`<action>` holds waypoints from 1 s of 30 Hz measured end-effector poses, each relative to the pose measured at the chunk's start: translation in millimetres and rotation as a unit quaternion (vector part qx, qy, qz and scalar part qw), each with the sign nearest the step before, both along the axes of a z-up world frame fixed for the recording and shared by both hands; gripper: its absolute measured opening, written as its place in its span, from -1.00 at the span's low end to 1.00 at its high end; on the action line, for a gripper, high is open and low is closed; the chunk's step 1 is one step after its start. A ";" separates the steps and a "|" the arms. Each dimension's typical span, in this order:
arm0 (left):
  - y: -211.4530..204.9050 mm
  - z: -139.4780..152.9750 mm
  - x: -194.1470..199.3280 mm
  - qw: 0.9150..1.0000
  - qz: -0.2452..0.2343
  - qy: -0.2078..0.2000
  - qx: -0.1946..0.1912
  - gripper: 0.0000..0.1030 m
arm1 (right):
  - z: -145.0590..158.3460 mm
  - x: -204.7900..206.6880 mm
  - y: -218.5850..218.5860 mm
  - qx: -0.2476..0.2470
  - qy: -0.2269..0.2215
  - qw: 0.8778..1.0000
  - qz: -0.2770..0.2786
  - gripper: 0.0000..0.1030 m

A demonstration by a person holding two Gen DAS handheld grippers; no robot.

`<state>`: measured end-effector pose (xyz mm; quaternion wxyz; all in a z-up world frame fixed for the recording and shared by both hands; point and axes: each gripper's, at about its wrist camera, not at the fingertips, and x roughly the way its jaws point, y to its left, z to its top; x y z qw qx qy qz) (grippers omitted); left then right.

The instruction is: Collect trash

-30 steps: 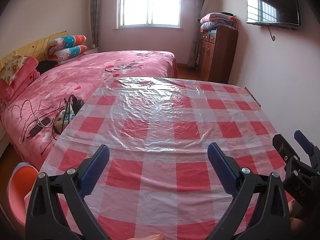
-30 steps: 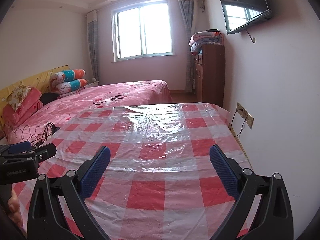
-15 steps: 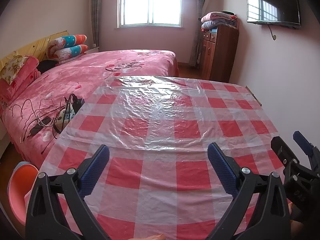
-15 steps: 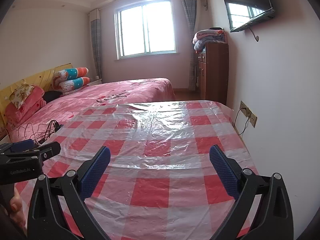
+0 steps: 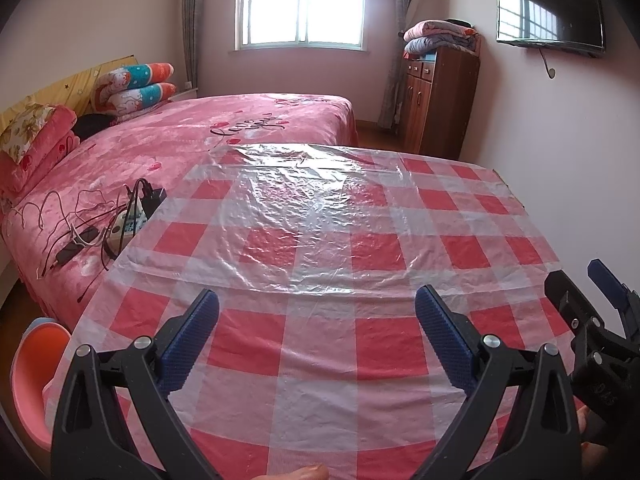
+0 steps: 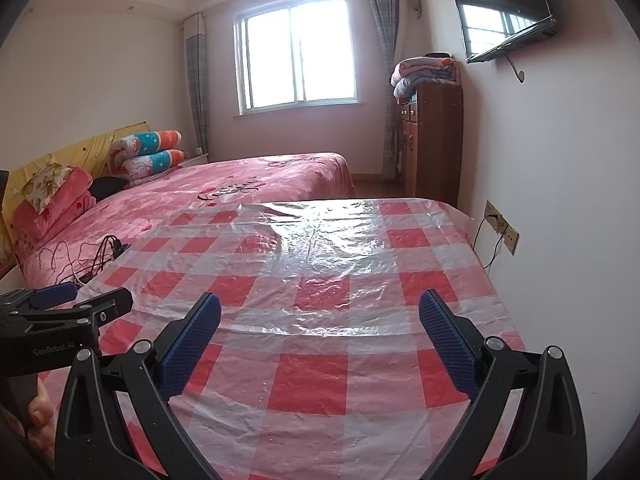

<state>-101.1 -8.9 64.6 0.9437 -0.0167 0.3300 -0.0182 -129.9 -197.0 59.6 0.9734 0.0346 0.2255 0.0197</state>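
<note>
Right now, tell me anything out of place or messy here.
No trash shows on the checked tablecloth. The only mess is a tangle of cables around a power strip on the bed.

Left gripper, right gripper: jaws wide apart

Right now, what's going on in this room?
A person holds a two-finger gripper in each hand above a table with a red-checked plastic cover. The left gripper and right gripper are both open and hold nothing. No trash shows on the cover, so collecting hasn't begun.
</note>
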 end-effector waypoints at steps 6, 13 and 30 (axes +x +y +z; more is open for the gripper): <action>0.7 -1.8 0.8 1.000 -0.001 0.001 -0.002 0.92 | -0.7 1.2 1.5 0.001 0.002 1.000 0.002 0.90; 0.9 -1.7 0.9 1.000 -0.001 0.001 -0.002 0.92 | -1.6 2.3 2.7 0.002 0.005 1.000 0.004 0.90; 2.5 -26.2 32.9 0.998 -0.001 0.066 -0.025 0.92 | -13.7 29.5 -5.5 0.036 0.077 0.996 0.007 0.90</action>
